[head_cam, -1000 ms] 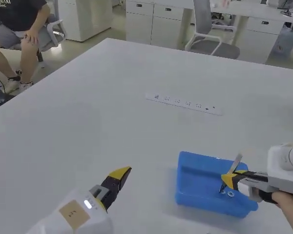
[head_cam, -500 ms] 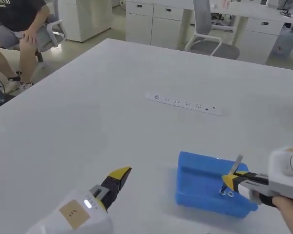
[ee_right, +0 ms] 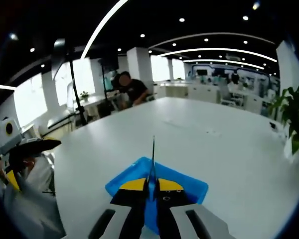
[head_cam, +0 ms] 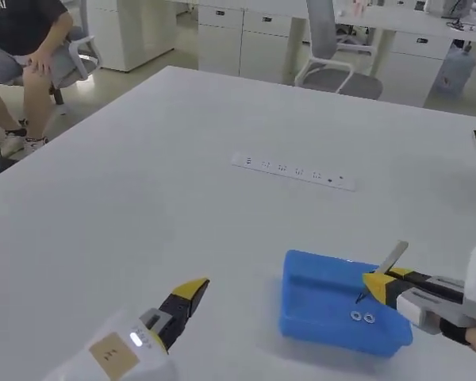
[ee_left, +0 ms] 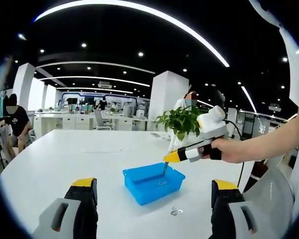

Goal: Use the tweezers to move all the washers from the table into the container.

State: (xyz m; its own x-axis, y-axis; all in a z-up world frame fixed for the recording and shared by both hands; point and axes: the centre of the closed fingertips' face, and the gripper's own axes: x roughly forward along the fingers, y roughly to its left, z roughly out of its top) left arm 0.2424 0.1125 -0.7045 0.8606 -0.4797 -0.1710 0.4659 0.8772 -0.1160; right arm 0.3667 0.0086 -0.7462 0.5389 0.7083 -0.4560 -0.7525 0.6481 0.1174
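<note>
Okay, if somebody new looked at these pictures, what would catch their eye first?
The bright blue container at the near right of the white table, with two washers lying in it. Over it the right hand-held gripper is shut on tweezers that point down into the container. A few loose washers lie on the table beside it.

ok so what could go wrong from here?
The tweezers in the right gripper point down into the container; pulling out sideways could catch its wall and drag it, since the open left gripper isn't steadying it. The loose washers lie on the table close beside it; a shift could scatter them.
</note>
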